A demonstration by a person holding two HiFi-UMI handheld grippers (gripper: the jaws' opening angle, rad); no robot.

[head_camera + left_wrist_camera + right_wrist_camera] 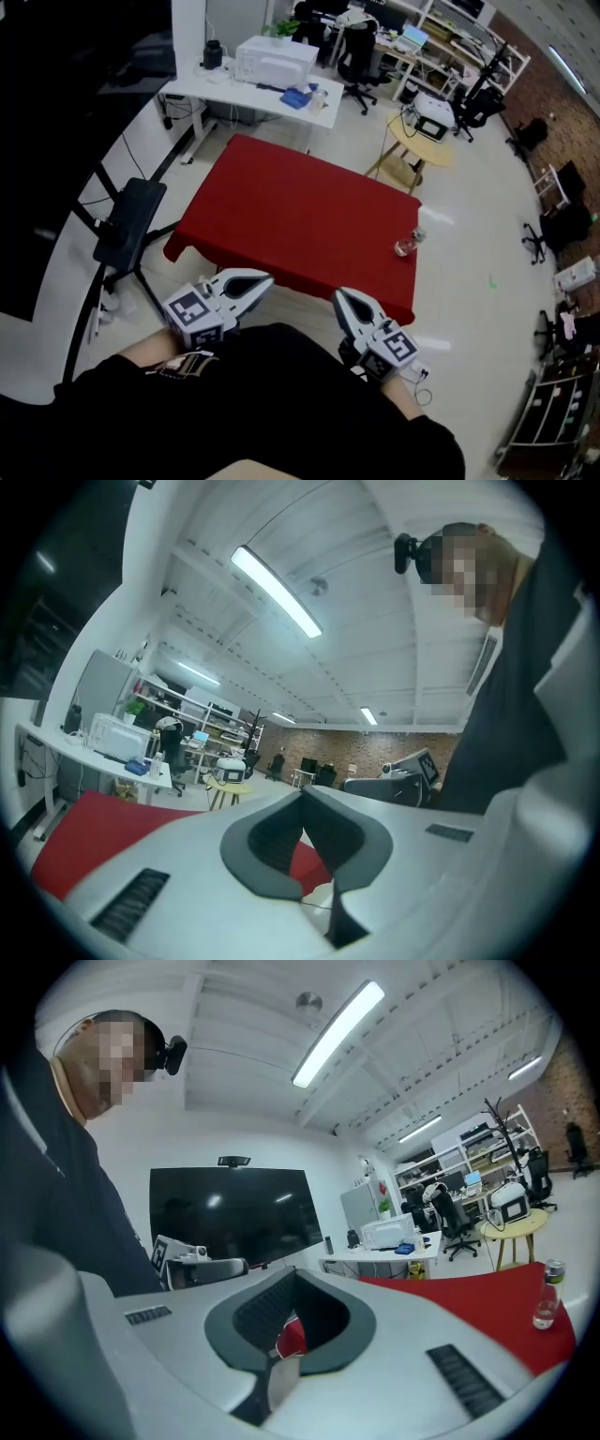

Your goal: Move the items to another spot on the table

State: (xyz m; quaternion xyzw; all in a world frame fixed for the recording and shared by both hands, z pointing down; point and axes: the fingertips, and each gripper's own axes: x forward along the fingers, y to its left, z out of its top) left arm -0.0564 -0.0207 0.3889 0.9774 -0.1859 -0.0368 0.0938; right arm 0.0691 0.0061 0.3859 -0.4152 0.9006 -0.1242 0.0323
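On the red table (281,216), seemingly one bottle (407,246).

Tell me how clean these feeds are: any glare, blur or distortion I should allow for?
Head view: strong fisheye bend toward the edges; the red table is evenly lit; the small bottle looks tiny and soft. Left gripper view: dark round vignette; the ceiling strip light is blown out. Right gripper view: same vignette; lights reflect in the black screen; the bottle sits warped near the right edge.

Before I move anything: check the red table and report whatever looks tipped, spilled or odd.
Nothing stands out. The small clear bottle stands upright near the right edge of the red table, with no spill visible around it.
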